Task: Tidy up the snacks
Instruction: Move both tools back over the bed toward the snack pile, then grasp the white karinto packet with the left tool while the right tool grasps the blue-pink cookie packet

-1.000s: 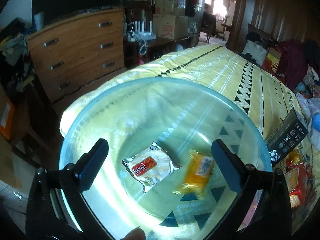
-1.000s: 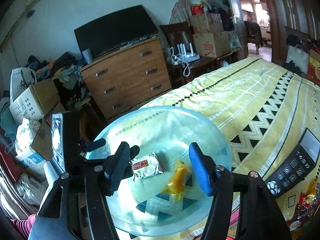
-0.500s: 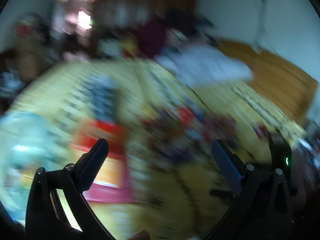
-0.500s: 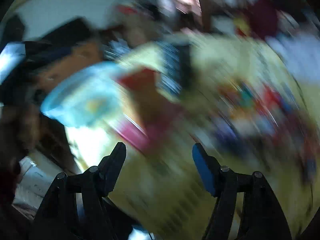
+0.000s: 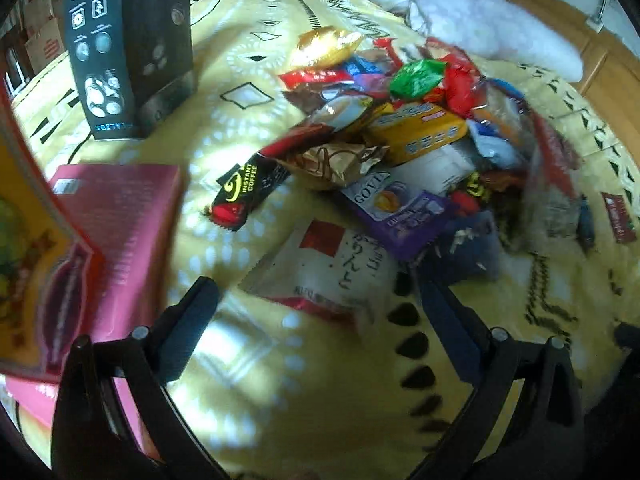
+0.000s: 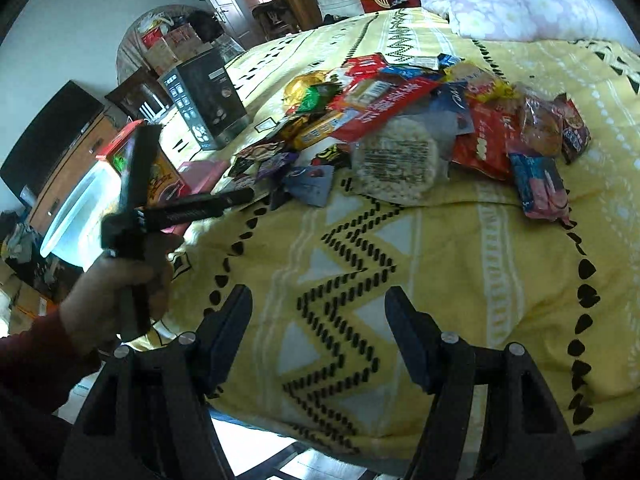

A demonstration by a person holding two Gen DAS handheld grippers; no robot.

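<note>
A heap of wrapped snacks (image 5: pixel 400 132) lies on the yellow patterned bedspread (image 5: pixel 300 400); it also shows in the right wrist view (image 6: pixel 400 120). My left gripper (image 5: pixel 320 316) is open and empty, low over the bed, just short of a white packet with a red square (image 5: pixel 332 264). A black instant coffee sachet (image 5: pixel 244 192) lies left of the heap. My right gripper (image 6: pixel 320 320) is open and empty above bare bedspread, well short of a round white rice cake packet (image 6: pixel 396 156). The left gripper (image 6: pixel 224 200) shows there, held in a hand.
A pink box (image 5: pixel 120 232) and a black appliance box (image 5: pixel 128 40) stand left of the heap. A clear plastic bowl (image 6: pixel 76 212) sits at the bed's left edge. White pillows (image 6: pixel 532 4) lie at the far end. A wooden dresser (image 6: pixel 68 160) stands beyond the bed.
Both grippers have swung away from the clear bowl holding two snacks and now face the snack heap on the bed. Both stay open.
</note>
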